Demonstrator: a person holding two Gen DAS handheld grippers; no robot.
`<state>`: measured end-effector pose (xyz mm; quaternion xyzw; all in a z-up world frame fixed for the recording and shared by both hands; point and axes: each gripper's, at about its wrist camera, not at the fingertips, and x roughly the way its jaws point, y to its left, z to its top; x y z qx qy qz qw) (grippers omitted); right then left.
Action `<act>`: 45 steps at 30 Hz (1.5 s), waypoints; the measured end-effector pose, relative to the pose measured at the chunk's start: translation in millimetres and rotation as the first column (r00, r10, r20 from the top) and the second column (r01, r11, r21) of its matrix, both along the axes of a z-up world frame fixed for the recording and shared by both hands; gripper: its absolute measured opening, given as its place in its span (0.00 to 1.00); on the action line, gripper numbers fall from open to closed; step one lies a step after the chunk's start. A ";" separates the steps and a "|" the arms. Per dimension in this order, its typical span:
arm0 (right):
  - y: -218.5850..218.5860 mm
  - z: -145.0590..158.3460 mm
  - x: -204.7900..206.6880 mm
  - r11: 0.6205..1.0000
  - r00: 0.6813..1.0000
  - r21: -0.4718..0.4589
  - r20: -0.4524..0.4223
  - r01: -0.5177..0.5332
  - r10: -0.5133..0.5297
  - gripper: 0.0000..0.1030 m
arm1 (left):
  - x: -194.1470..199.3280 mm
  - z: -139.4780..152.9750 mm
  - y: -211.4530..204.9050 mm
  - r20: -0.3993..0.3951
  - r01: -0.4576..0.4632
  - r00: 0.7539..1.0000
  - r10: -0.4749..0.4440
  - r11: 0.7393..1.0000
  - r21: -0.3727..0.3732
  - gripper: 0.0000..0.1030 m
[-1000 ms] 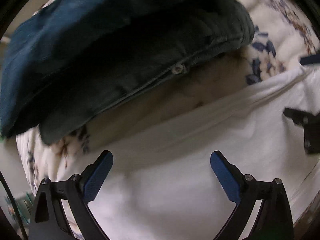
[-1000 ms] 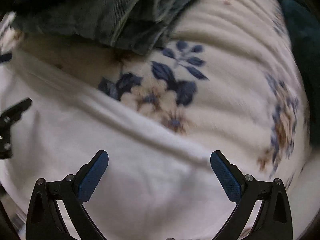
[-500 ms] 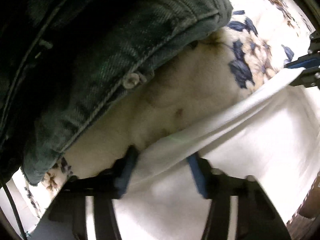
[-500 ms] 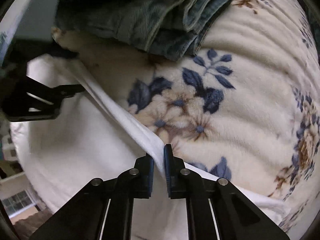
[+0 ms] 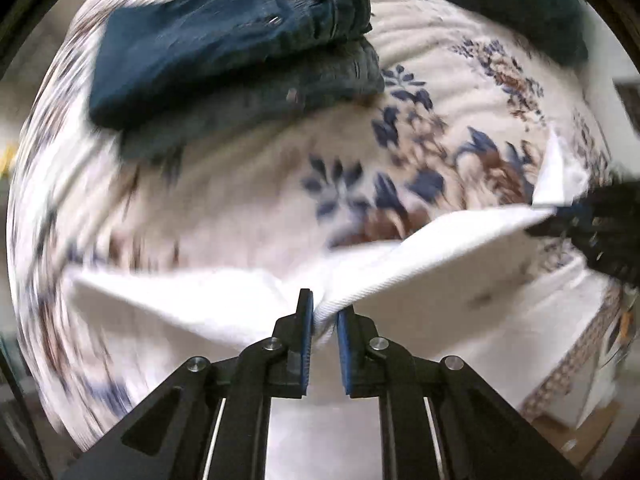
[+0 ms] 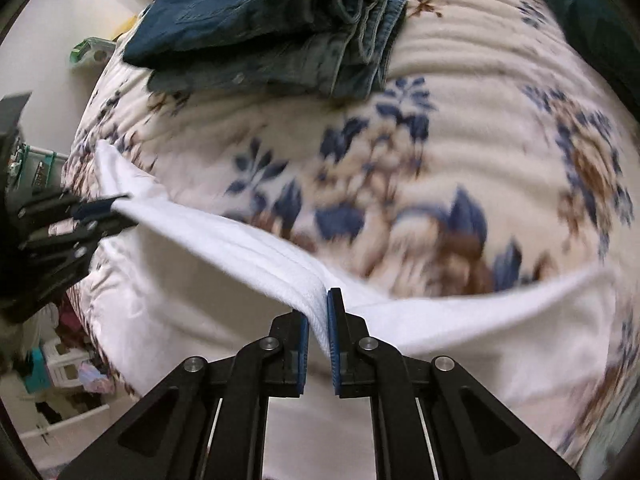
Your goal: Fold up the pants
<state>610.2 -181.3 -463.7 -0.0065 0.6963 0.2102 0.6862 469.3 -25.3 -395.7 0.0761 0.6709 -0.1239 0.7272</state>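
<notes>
We are in a home bedroom. A bed fills both views, covered by a plush cream blanket (image 6: 460, 128) printed with blue and brown flowers. Folded dark denim clothes (image 6: 276, 20) sit stacked at its far end. Beside the bed, at the left of the right wrist view, we see household clutter: a small white plastic stool (image 6: 60, 364), a wire rack (image 6: 40, 160) and loose clothing.

A folded stack of jeans (image 5: 236, 52) is sitting at the far side of the floral blanket (image 5: 248, 184), blocking passage there; the blanket between stack and grippers is lying open.
</notes>
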 end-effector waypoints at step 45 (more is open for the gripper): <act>-127.6 -54.1 -92.0 0.800 0.849 -0.311 0.049 0.513 -0.526 0.90 | -108.5 -103.4 19.5 0.067 -0.466 0.884 0.464 0.856 0.224 0.85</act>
